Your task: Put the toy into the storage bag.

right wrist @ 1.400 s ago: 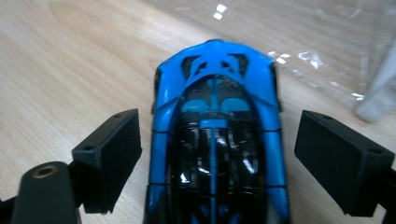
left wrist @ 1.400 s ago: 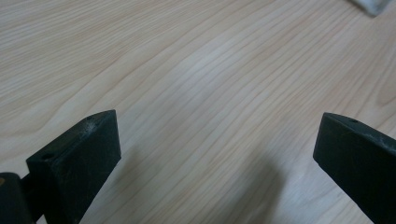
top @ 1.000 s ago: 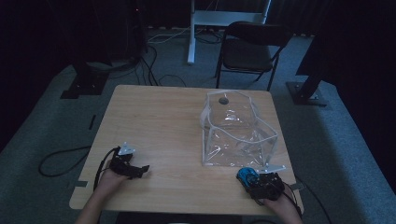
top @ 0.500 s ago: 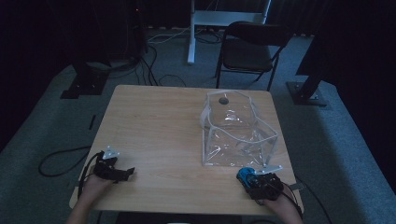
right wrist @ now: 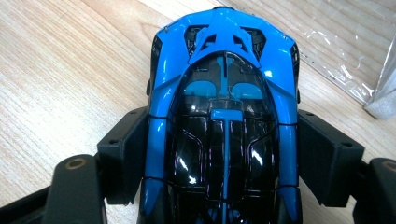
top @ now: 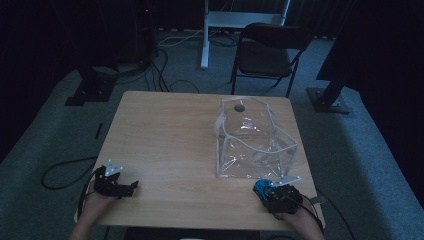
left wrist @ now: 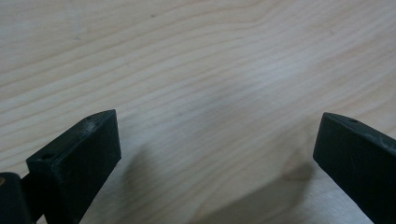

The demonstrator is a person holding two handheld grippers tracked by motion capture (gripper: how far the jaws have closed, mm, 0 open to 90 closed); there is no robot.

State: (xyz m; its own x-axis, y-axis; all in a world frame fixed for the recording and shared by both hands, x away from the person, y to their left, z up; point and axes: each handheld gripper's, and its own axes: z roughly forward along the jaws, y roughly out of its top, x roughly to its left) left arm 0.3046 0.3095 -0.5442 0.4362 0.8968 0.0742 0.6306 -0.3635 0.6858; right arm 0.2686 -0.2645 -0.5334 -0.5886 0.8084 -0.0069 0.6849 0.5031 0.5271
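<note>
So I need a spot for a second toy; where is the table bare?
Bare: the wide stretch between the left tongs and the clear bag. Crowded: the near right corner, where the right tongs grip the blue toy car.

"What moved just then?"

"The left gripper (top: pixel 131 186) slid back across the table (top: pixel 170 130), away from the clear bag (top: pixel 255 145), and ended near the table's near-left corner."

"And on the other side?"

"The right gripper (right wrist: pixel 224 154) had just been closing its jaws, and they came up against the sides of the blue toy car (right wrist: pixel 224 93)."
</note>
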